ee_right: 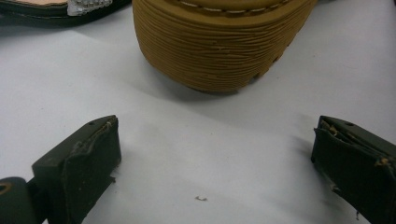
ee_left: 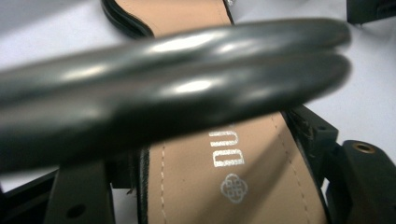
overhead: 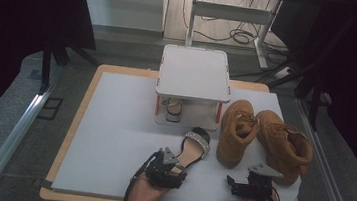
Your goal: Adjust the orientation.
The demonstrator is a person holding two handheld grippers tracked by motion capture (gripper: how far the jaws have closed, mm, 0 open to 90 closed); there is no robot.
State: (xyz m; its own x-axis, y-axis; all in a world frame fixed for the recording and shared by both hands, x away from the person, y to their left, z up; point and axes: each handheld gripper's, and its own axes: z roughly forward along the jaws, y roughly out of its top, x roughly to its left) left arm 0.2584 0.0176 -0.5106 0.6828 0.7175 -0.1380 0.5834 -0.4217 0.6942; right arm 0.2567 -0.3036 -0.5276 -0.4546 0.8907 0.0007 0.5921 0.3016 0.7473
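1 black sandal [overhead: 192,150] with a tan insole is straddled at its heel by the left gripper [overhead: 173,168], jaws apart; contact cannot be told. The right gripper [overhead: 238,186] is held wide open and empty near 2 tan boots [overhead: 263,137].

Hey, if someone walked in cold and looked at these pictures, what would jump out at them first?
Probably the pair of tan boots at the right of the white board, beside the white two-tier rack at its far edge. Next, the black sandal with a glittery strap near the middle, its heel end between the jaws of the left hand-held gripper. The right hand-held gripper rests open in front of the boots.
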